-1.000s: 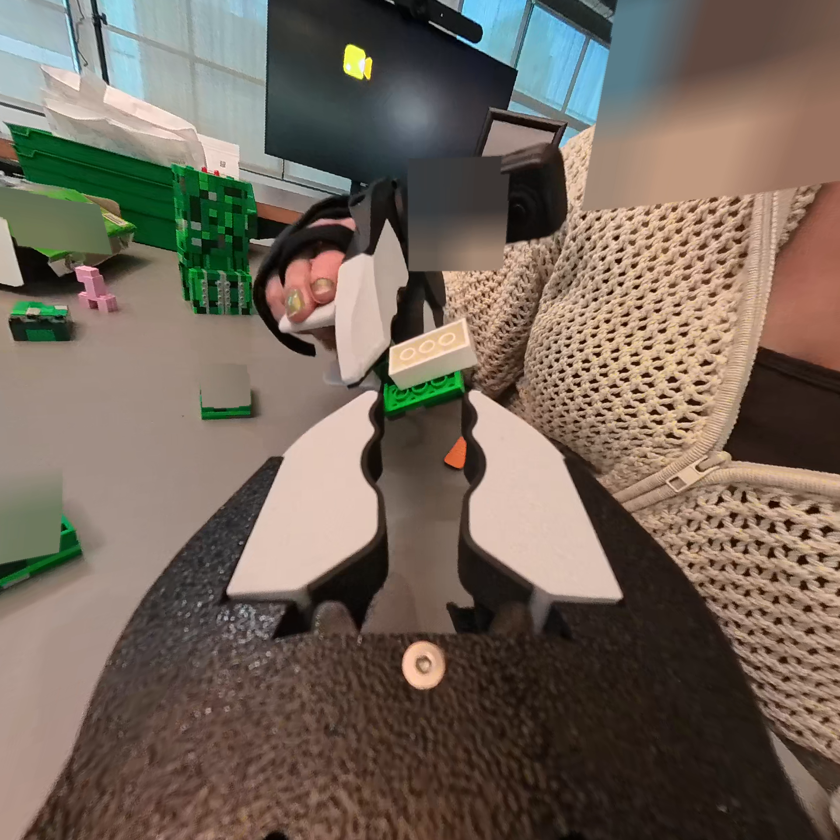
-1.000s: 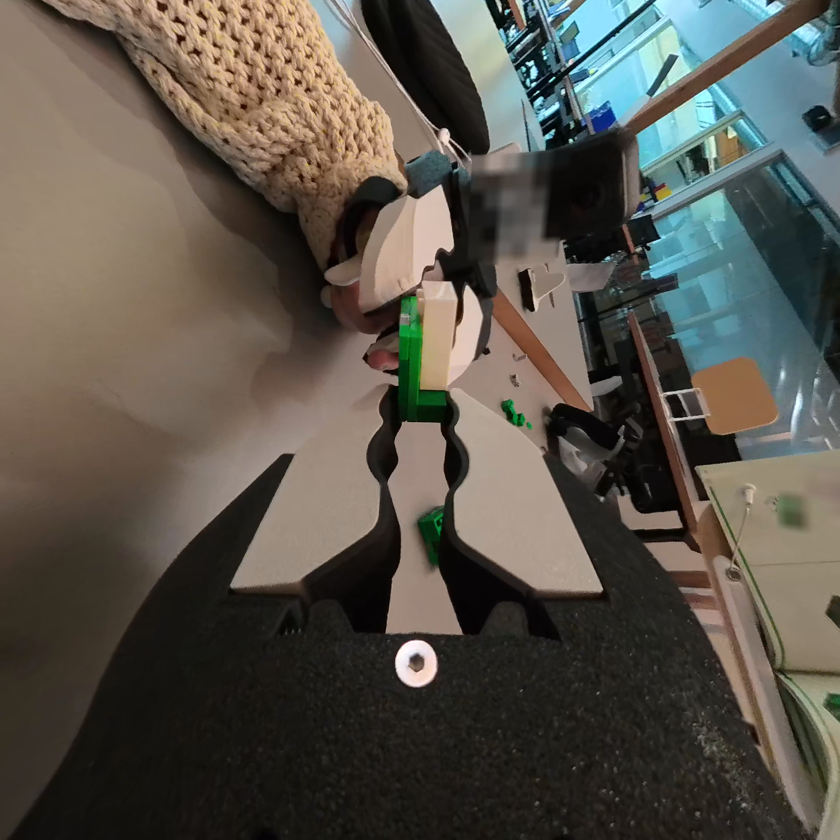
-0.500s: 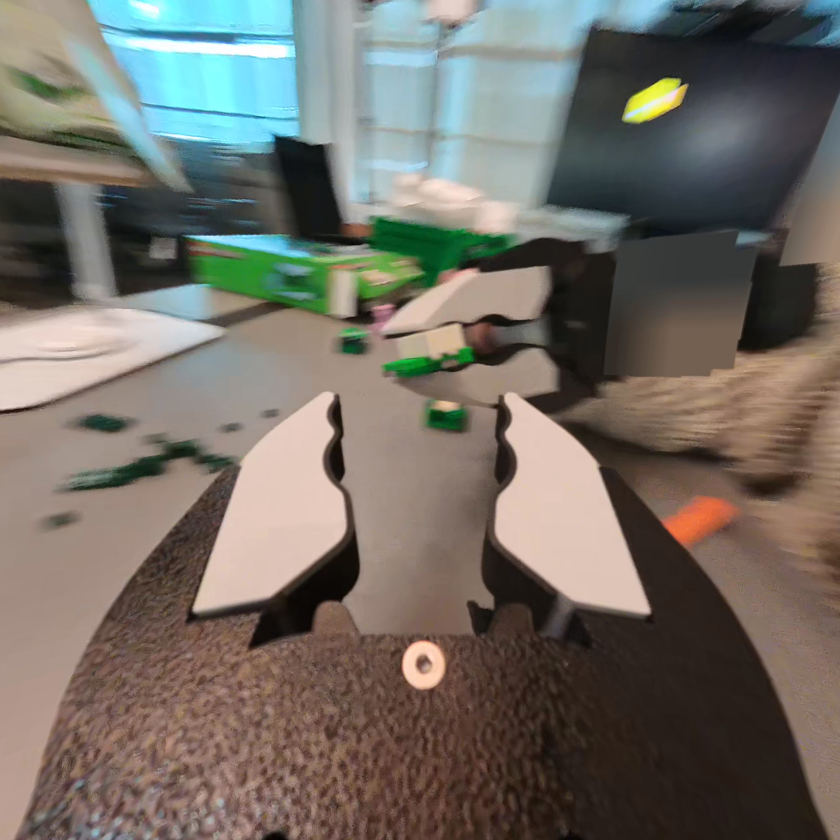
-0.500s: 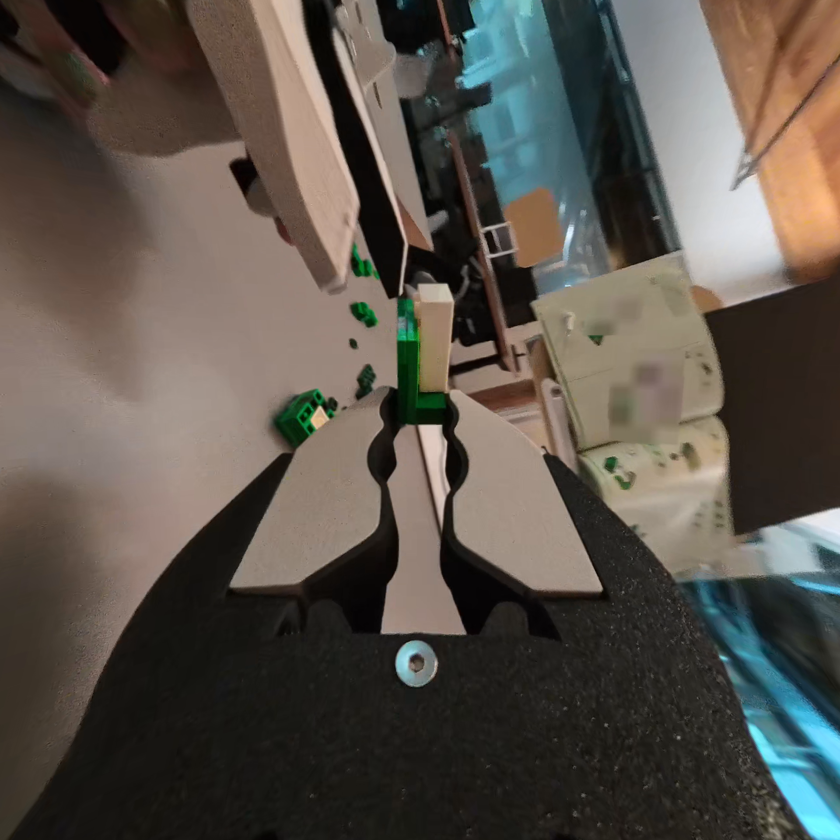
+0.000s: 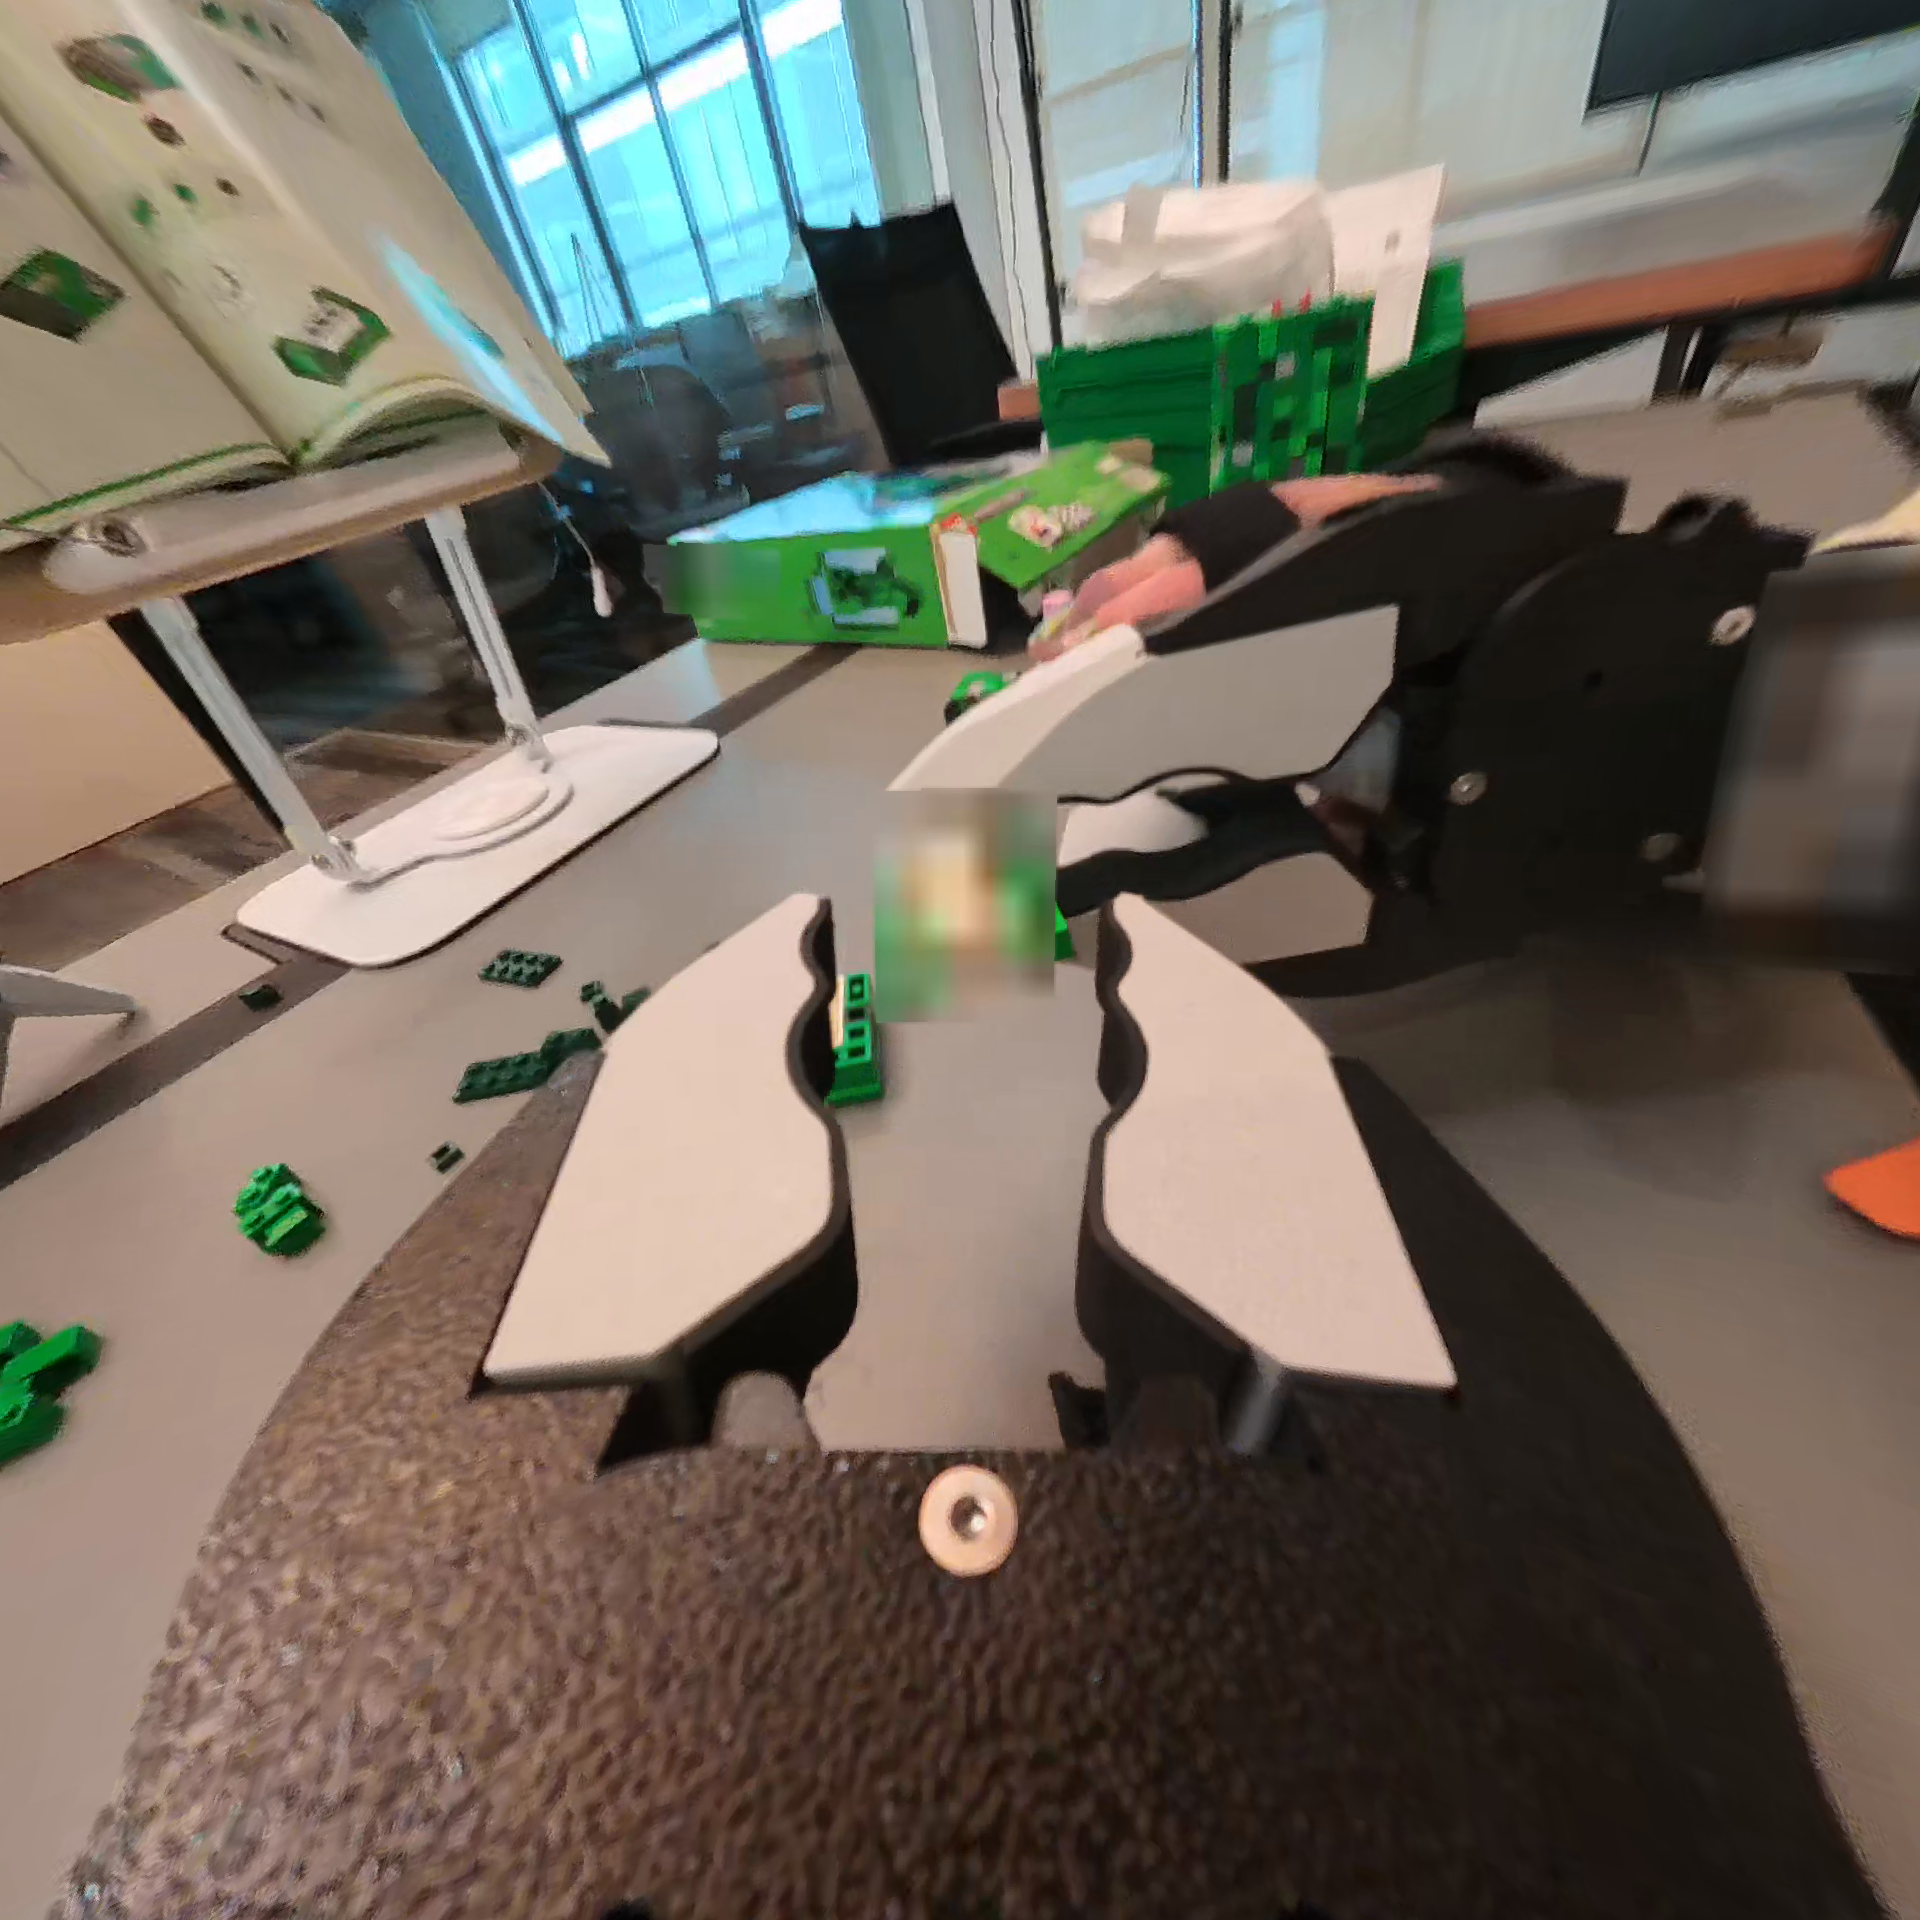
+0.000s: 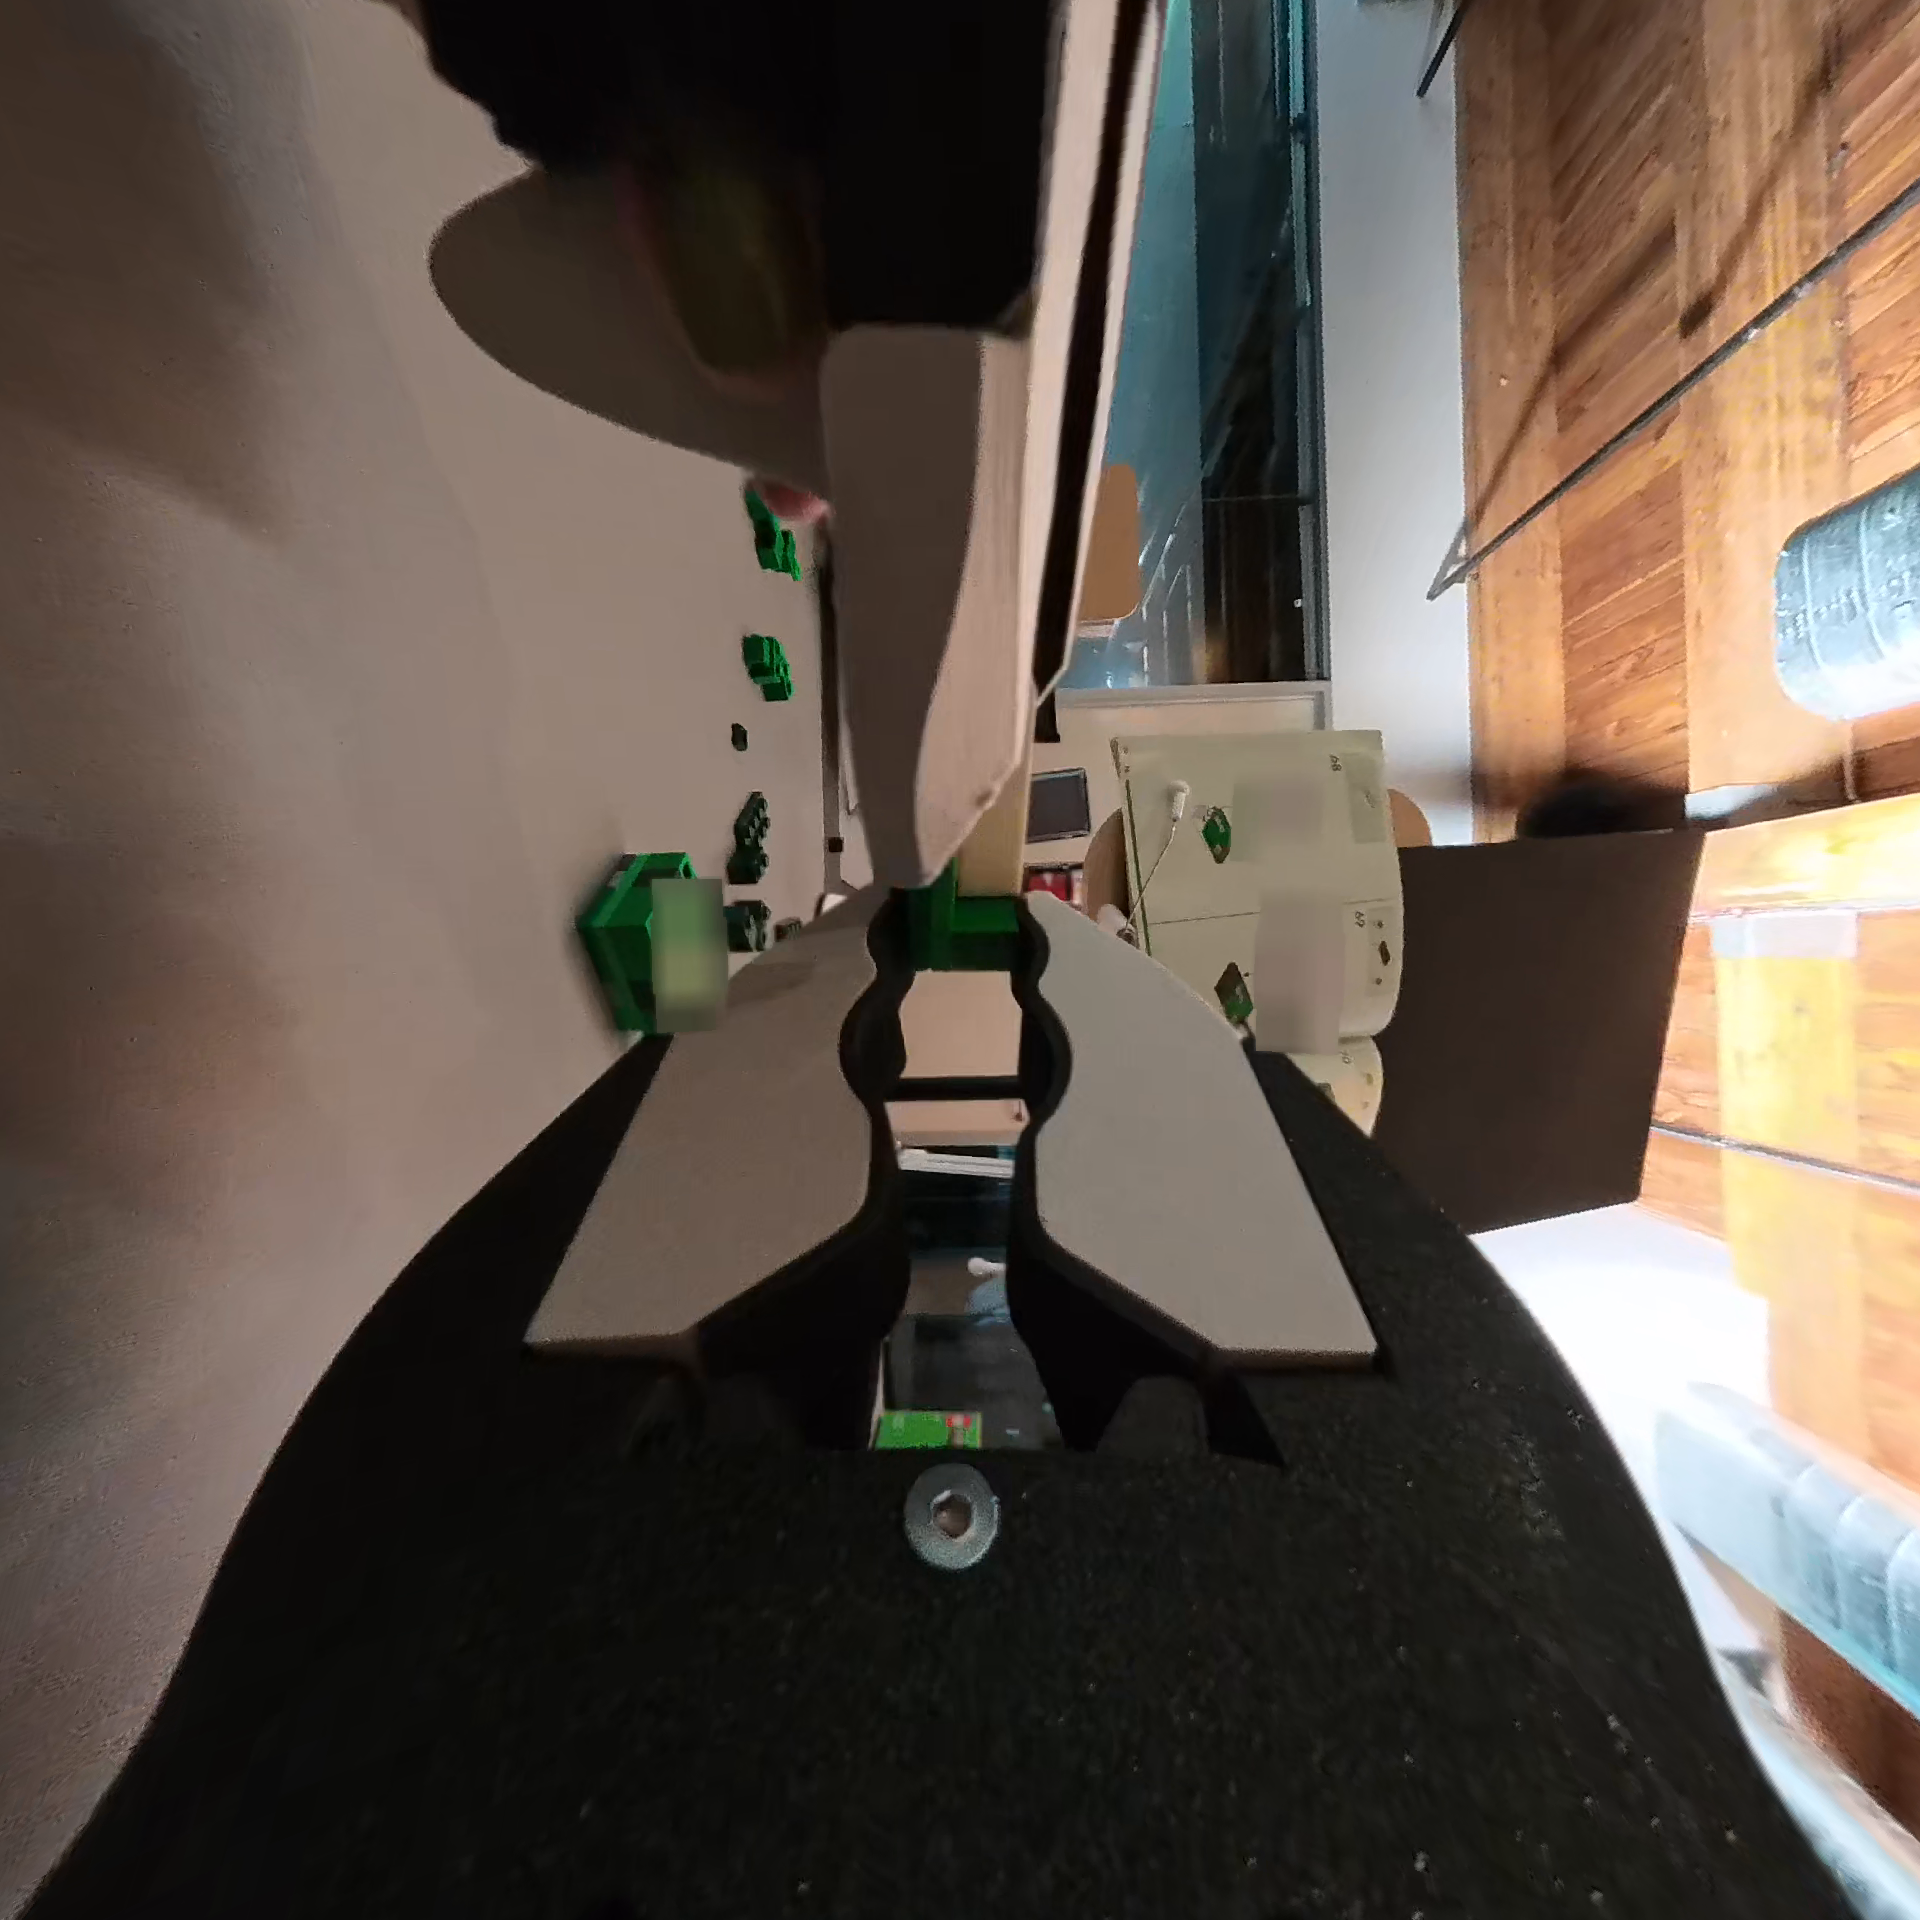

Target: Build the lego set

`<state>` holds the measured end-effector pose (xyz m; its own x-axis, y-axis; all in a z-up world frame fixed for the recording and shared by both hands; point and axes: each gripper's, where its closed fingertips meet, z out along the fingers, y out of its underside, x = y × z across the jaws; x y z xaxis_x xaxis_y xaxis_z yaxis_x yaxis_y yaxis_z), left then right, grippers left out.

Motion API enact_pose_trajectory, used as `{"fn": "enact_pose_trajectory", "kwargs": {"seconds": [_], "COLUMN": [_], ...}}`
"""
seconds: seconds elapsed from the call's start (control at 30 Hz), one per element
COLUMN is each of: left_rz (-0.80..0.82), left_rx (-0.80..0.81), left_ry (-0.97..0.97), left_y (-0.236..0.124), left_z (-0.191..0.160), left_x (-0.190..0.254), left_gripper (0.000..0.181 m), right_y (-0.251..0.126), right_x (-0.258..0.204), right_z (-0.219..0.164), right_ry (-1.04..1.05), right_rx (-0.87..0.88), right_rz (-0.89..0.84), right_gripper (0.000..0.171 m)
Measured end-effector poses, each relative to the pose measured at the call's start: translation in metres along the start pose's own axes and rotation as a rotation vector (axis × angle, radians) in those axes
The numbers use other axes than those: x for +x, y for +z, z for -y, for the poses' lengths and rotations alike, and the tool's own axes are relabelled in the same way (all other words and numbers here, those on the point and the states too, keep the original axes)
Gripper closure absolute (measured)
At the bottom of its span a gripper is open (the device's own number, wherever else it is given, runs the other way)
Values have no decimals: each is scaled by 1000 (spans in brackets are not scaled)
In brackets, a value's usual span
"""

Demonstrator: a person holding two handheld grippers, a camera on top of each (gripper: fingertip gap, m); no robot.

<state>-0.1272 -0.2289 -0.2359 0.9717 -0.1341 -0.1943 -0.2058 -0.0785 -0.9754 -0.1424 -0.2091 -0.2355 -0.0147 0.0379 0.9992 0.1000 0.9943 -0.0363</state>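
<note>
My left gripper is open and empty, low over the grey table. A small green and white brick block stands on the table just inside its left finger; the same block shows in the right wrist view. My right gripper is turned on its side and shut on a green and white brick assembly. In the left wrist view the right gripper reaches in from the right, just beyond my left fingertips; a blurred patch hides what it holds. A left gripper finger lies close above the assembly.
Loose dark and bright green bricks lie scattered at the left of the table. An open instruction booklet stands on a white stand. A green box and a built green structure sit at the back. An orange piece lies at the right.
My left gripper has let go of the assembly, opened wider and swung left to face the table and booklet. My right gripper has kept its grip on the green and white assembly and turned with it.
</note>
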Motion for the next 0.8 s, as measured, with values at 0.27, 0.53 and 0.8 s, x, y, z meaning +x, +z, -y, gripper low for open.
{"fn": "enact_pose_trajectory", "kwargs": {"seconds": [0.27, 0.53, 0.8], "left_rz": [-38, 54, 61], "left_rx": [-74, -63, -46], "left_ry": [72, 285, 353], "left_y": [1, -6, -4], "left_z": [-9, -10, -8], "left_x": [6, -13, -7], "left_gripper": [147, 147, 148], "right_y": [-5, -18, 15], "right_x": [-3, 5, 11], "right_z": [1, -38, -58], "right_ry": [-29, 594, 1049], "right_rx": [14, 130, 9], "right_rz": [14, 294, 612], "right_gripper": [154, 133, 113]}}
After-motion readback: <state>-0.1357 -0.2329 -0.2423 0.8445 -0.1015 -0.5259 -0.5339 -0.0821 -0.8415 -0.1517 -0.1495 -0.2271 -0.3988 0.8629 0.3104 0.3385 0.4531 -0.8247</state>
